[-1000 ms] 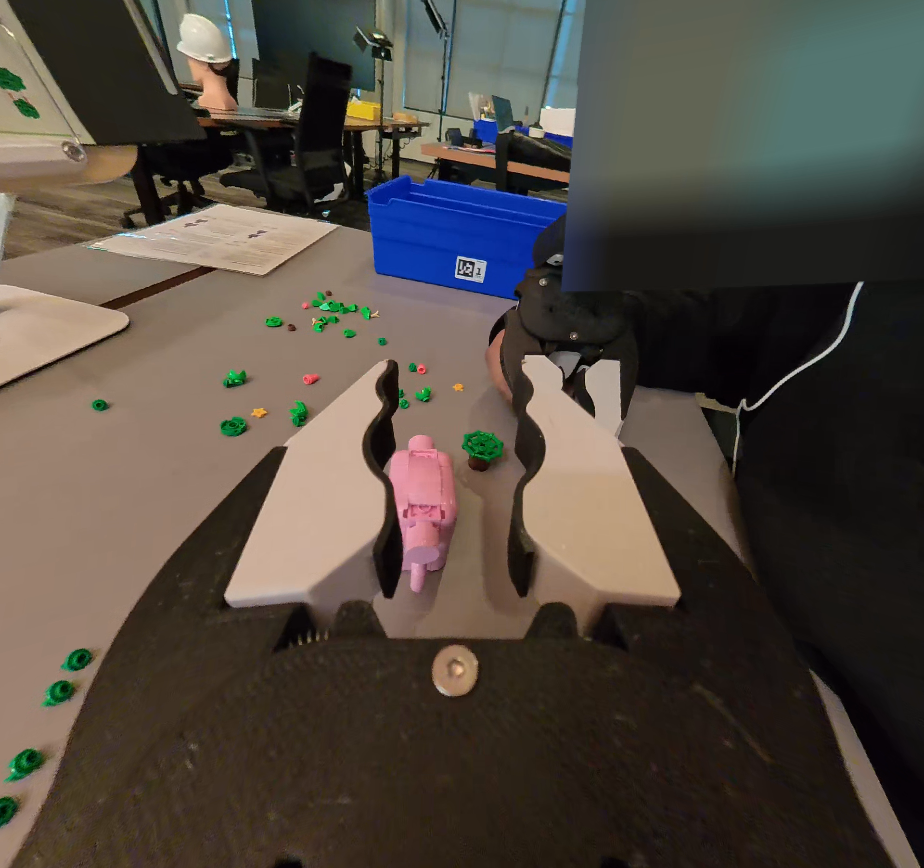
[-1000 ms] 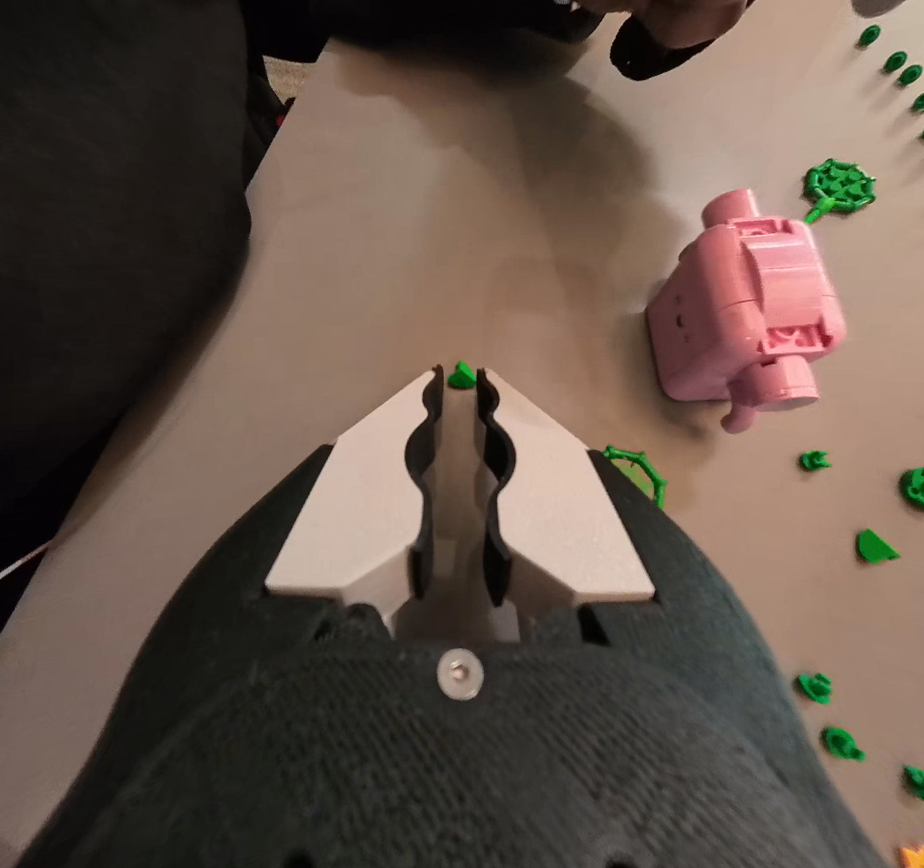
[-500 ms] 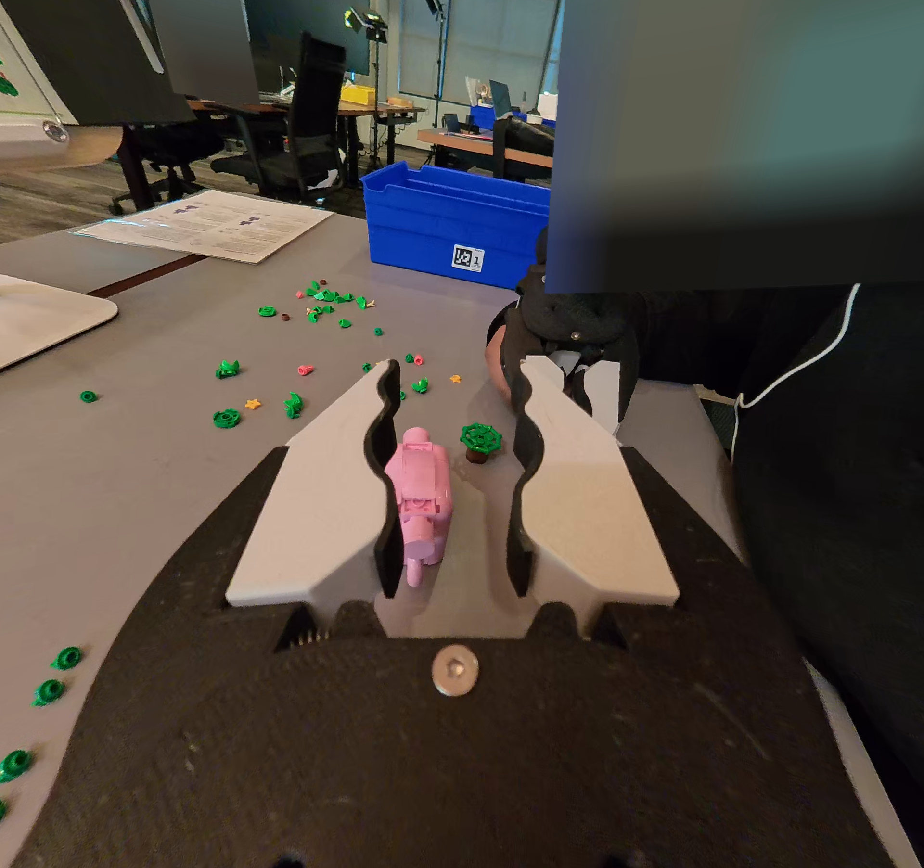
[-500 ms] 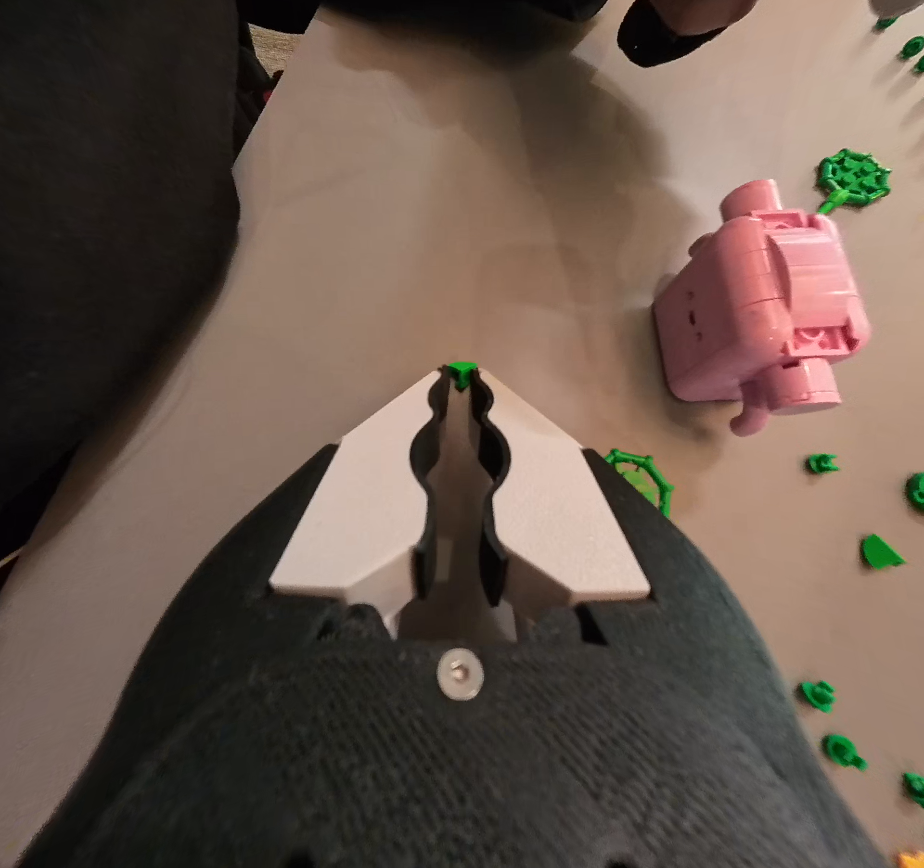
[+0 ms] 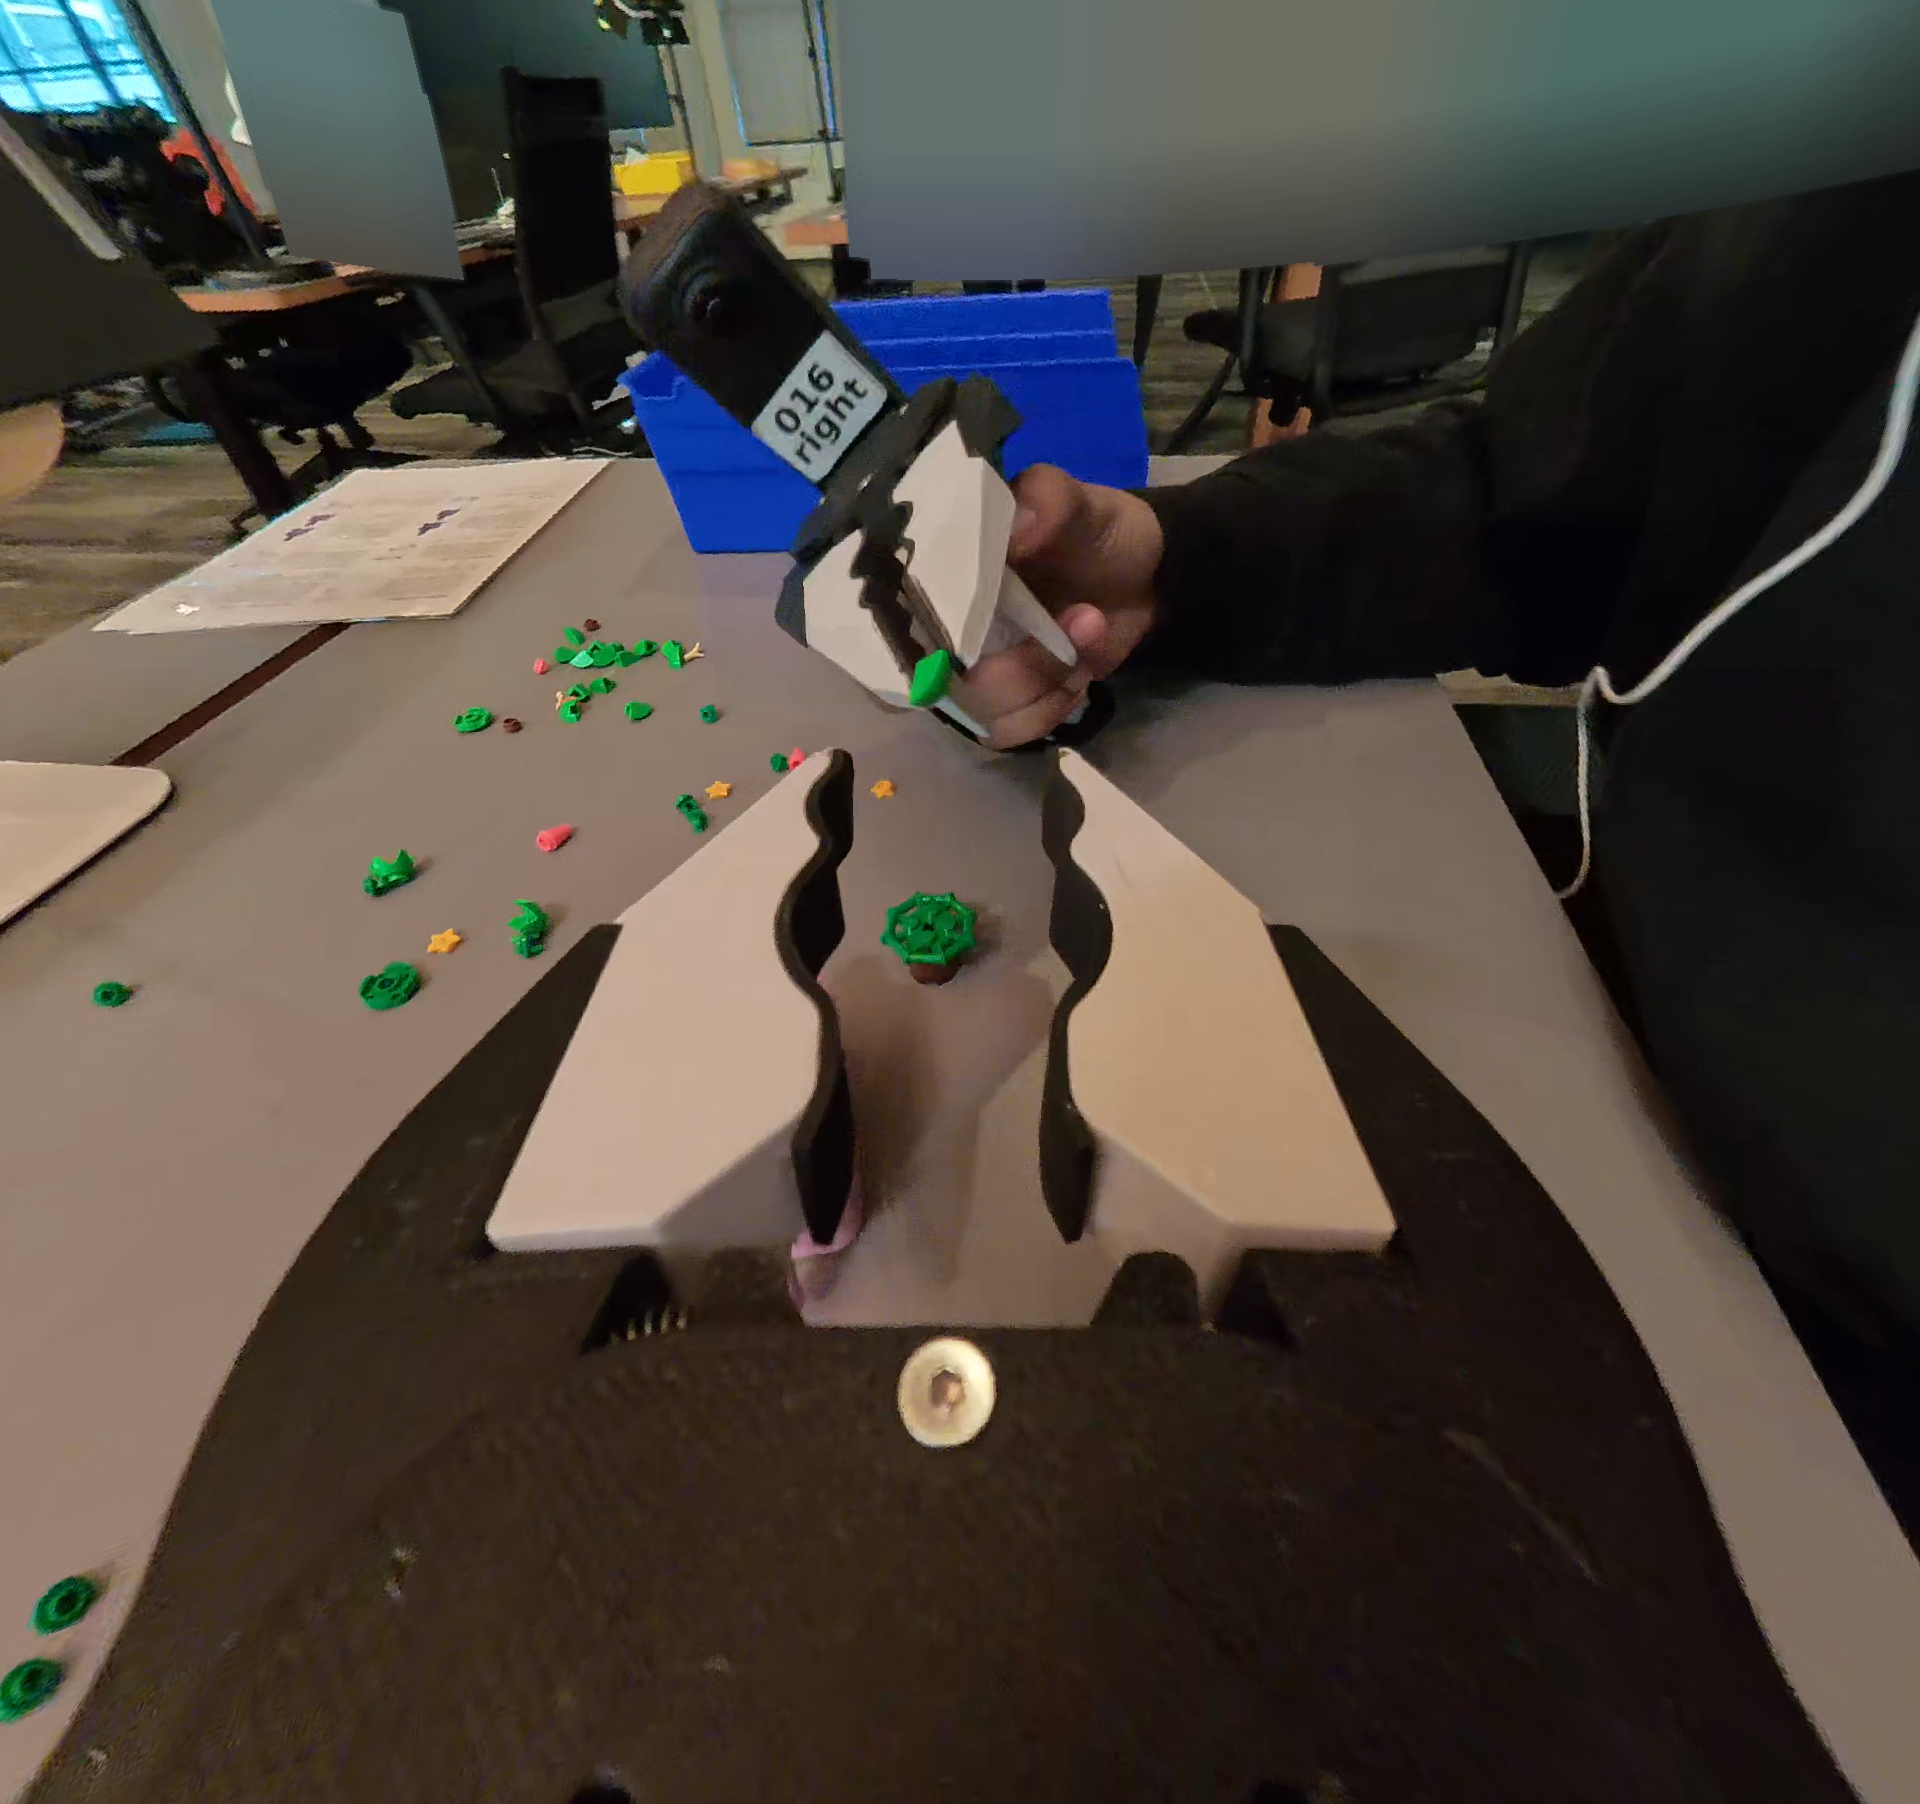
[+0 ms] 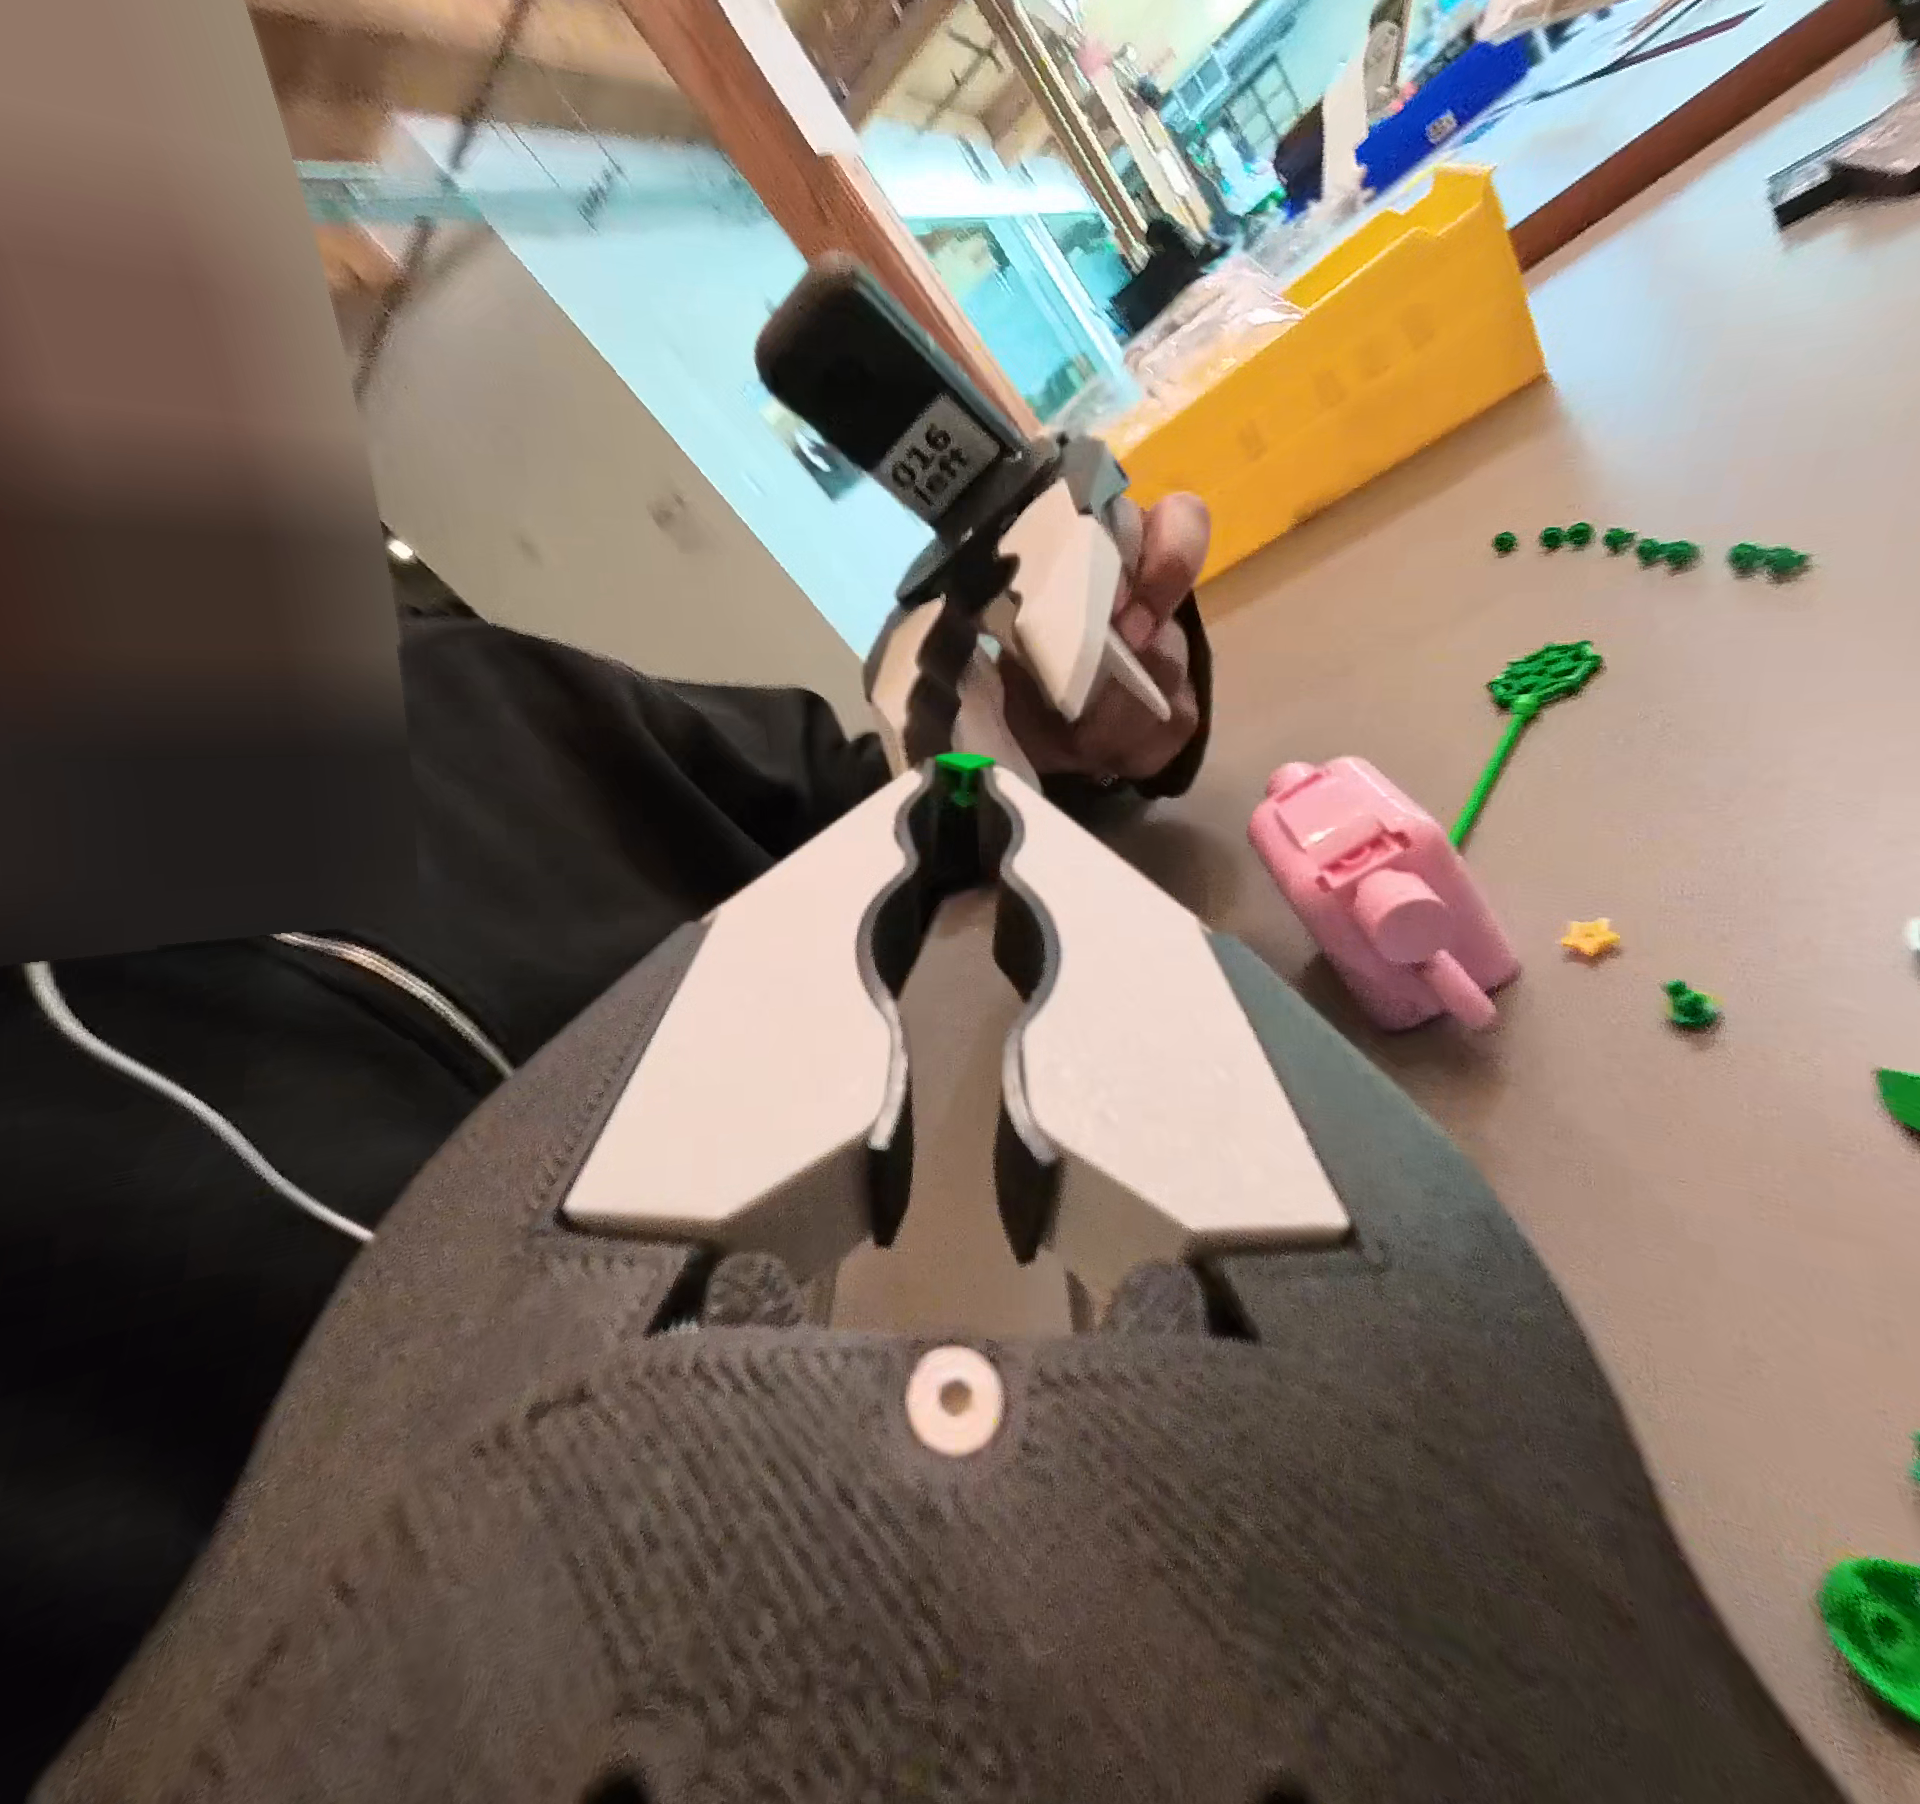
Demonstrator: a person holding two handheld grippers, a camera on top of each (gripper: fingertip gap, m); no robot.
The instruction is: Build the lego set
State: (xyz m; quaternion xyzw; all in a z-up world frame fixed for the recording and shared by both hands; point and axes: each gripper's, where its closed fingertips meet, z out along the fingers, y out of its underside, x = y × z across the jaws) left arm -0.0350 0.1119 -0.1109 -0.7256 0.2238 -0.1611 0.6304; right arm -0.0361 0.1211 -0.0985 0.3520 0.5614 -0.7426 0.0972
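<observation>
Pinching a tiny bright-green plastic lego wedge (image 6: 956, 775) at the very tips of the right gripper (image 6: 956, 793), jaws clenched on it and nothing else. Holding it clear of the grey tabletop (image 5: 260, 1079) with most of the piece showing beyond the tips, probably so its underside can be pressed onto a stud.

Hovering the left gripper (image 5: 951, 767) above the table with jaws released and well apart, gripping nothing. Pointing it down over the work area, likely in readiness to steady whichever part receives the wedge.

Lying on its side on the table, touched by neither claw: the chunky pink lego body with a round snout-like peg (image 6: 1371, 892). Showing in the left wrist view only as a pink sliver under the left finger.

Standing upright between the open left fingers, farther ahead: a round green web-patterned lego leaf on a short brown stub (image 5: 928, 928), possibly the seat for the wedge, though that is only a guess.

Waiting loose and spread out, presumably for easy picking: small green, pink and orange lego bits (image 5: 603, 658), plus a green web disc on a long stalk (image 6: 1860, 679) beyond the pink body.

Sitting at the table's far side: a blue plastic bin (image 5: 935, 424) and a printed paper sheet (image 5: 374, 549).
</observation>
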